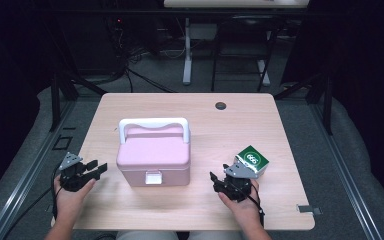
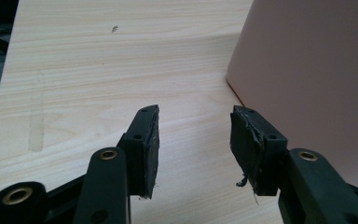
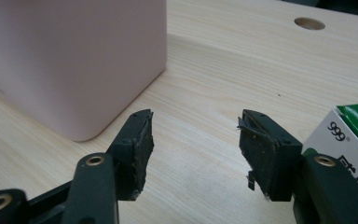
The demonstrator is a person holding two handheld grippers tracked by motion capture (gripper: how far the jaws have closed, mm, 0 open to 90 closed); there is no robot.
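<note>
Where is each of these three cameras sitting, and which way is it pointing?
High view: above the person's side, facing forward and down on the table; both forearms, left tool and right tool show.
Left gripper view: rides on the left tool, looking along its open jaws at the table and pink box.
Right gripper view: rides on the right tool, open jaws, pink box left, green-and-white carton right.
Shared: all three show the pink box.
</note>
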